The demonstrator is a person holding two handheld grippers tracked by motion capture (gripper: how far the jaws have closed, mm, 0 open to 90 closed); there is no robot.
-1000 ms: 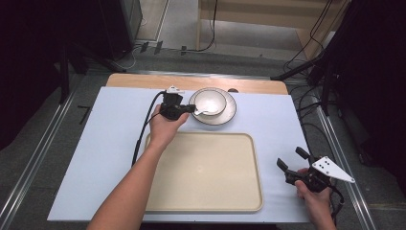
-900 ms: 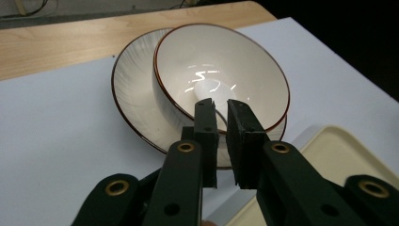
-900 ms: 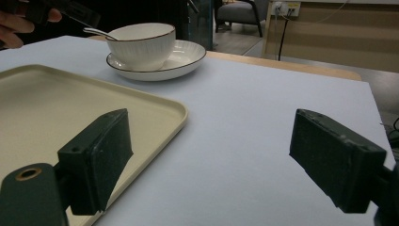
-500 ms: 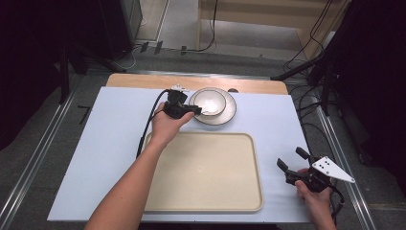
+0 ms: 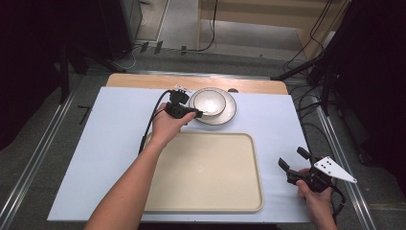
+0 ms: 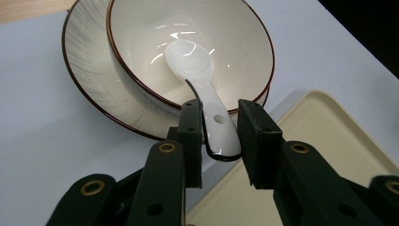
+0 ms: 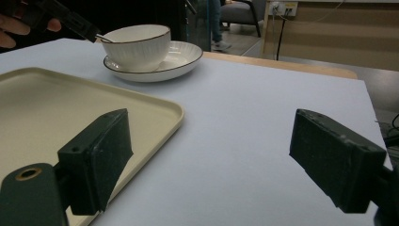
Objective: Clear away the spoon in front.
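Nearest to us, the right gripper hovers over the pale blue table cover just off the right edge of the cream tray – its jaws stand wide apart with nothing between them, as the right gripper view confirms, where the tray's rim runs past the left jaw. The tray lies flat in front of us, bare. Beyond its far edge our left gripper reaches to the bowl, which sits on a saucer near the wooden back edge of the table. In the left gripper view the white spoon lies with its scoop down inside the bowl and its handle resting over the brown-lined rim, between the two pads – the jaws have just been opening, and there is a gap between the handle and the right-hand pad, so they no longer pinch it
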